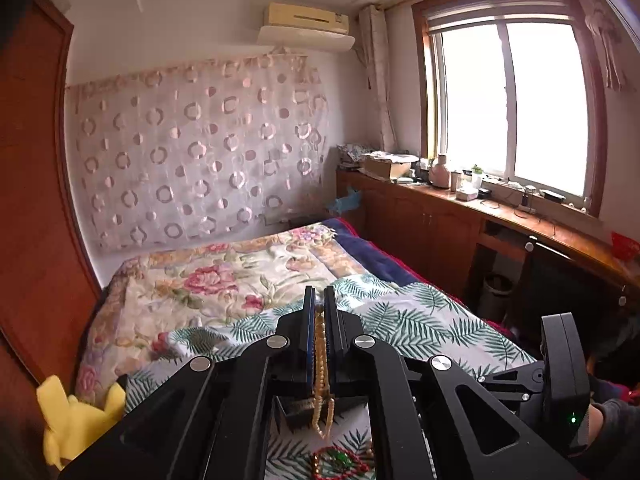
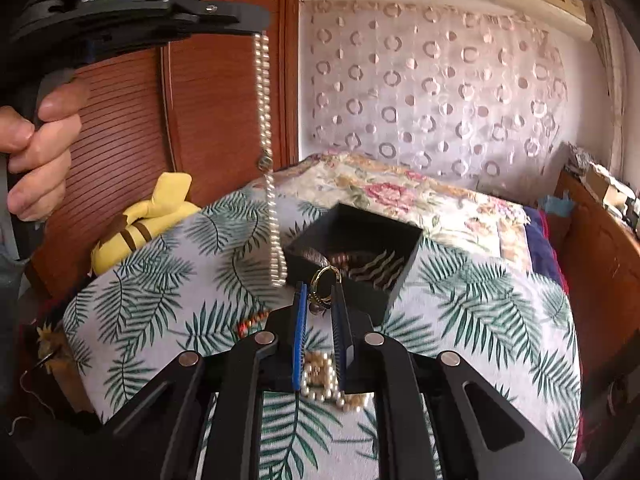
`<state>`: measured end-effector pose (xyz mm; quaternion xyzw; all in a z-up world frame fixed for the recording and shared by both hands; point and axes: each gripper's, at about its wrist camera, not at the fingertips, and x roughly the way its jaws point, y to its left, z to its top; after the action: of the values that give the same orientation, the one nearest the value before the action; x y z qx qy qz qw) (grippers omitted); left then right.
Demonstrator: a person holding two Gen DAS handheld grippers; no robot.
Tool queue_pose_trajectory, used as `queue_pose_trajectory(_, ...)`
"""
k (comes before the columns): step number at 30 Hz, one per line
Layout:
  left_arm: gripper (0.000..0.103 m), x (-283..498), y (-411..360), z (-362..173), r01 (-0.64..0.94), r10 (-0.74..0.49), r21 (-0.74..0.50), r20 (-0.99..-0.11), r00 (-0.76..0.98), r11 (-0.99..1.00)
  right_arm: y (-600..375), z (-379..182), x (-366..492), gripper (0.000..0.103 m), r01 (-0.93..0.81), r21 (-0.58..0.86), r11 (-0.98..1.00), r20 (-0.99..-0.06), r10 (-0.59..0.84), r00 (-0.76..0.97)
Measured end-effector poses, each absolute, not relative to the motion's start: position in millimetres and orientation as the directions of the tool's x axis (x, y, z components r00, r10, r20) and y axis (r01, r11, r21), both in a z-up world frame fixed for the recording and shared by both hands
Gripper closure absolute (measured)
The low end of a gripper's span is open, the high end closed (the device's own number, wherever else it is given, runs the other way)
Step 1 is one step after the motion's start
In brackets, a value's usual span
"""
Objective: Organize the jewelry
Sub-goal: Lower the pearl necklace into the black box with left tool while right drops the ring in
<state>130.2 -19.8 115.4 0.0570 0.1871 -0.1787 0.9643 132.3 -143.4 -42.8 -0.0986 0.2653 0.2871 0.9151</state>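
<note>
The left gripper (image 2: 256, 34) grips a pearl necklace (image 2: 267, 152), dangling left of the black box (image 2: 404, 276). The right gripper (image 2: 320, 300) pinches a gold ring (image 2: 325, 278) at the box's near edge. Some pieces appear boxed; pearl pieces (image 2: 320, 380) and red-green beads (image 1: 340, 462) remain.

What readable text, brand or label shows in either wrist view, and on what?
"GenRobot.AI": raised lettering on the side of the black left gripper, seen from the right wrist; the last characters are soft.
Cream wall air conditioner: no legible marking.
Items on the wooden window ledge: too small to read.
Black open jewelry box: no text visible.
</note>
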Motion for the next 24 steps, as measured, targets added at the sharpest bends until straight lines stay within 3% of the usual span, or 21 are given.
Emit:
queue_pose_trajectory(14, 0.099, 163, -33, 135, 0.356, -0.305, 0.073, -0.373, 0.876, 0.932, -133, -33, 168, 0.089, -0.561, -0.022, 0.828, -0.534, 0.465, 0.706)
queue_pose_trajectory(24, 0.099, 219, -21, 101, 0.346, -0.296, 0.036, -0.440, 0.848, 0.937, -129, -59, 222, 0.089, -0.553, -0.003, 0.833, -0.583, 0.447, 0.678)
